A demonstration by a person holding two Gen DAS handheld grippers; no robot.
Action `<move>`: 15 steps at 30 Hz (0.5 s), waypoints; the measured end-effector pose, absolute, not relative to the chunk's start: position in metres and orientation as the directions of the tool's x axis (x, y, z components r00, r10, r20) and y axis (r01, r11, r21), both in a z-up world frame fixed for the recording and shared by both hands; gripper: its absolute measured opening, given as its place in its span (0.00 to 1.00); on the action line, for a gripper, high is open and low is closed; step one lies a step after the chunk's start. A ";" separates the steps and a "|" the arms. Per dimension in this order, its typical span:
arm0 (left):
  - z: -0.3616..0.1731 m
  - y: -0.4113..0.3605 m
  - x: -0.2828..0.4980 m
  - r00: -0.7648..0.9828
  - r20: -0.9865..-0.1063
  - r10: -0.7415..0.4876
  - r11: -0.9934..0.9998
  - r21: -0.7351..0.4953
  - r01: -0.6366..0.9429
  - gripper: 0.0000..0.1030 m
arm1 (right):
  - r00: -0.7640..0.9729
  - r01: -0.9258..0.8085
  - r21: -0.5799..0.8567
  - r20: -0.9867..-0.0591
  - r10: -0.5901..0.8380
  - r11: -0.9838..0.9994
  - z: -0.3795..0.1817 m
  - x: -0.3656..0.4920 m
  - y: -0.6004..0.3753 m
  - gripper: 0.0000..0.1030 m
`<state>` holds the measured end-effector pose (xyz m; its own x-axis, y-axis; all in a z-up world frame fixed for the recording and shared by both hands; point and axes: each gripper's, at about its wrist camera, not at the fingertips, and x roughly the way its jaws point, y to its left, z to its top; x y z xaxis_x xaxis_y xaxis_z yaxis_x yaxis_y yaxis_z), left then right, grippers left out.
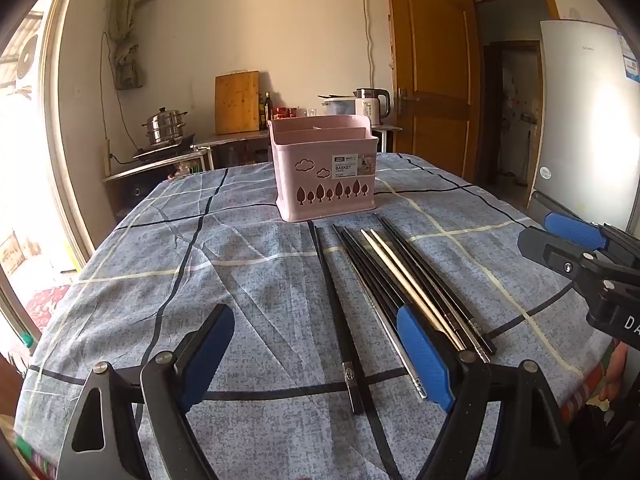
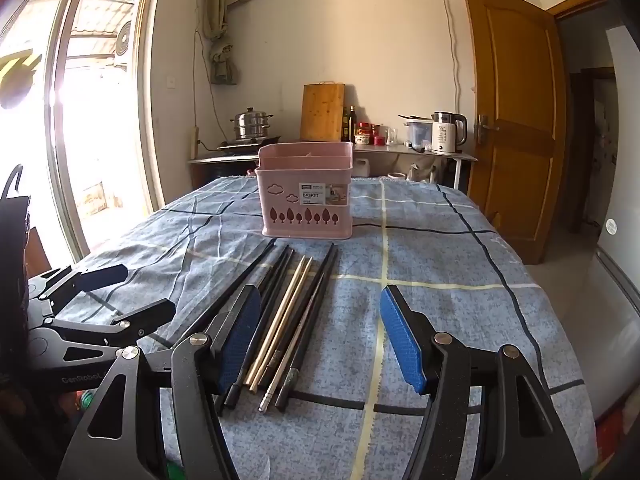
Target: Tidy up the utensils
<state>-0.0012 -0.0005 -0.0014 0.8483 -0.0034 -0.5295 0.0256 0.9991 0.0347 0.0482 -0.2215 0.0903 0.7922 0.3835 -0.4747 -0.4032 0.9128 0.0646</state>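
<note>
Both tools agape, angled down

I count one pink utensil basket at centre frame. Below it lie the chopsticks: two pale wooden chopsticks, at least one silver metal chopstick, and about six black chopsticks, which overlap too much for a firm count. Along the back wall I see one wooden cutting board, one steel steamer pot and one electric kettle. One wooden door stands at upper right.
</note>
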 end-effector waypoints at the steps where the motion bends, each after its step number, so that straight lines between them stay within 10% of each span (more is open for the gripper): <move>1: -0.001 0.000 -0.002 0.848 -0.530 -0.004 0.999 0.034 0.026 0.81 | 0.792 -0.403 0.065 -0.475 0.384 0.913 0.090 0.048 -0.222 0.61; 15: 0.000 -0.002 -0.002 0.848 -0.531 -0.010 0.999 0.032 0.031 0.81 | 0.792 -0.403 0.055 -0.478 0.378 0.914 0.090 0.047 -0.219 0.61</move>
<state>-0.0017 -0.0024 0.0002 0.8476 -0.0096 -0.5306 0.0315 0.9990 0.0322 0.0471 -0.2191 0.0903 0.7924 0.3784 -0.4785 -0.4031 0.9135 0.0548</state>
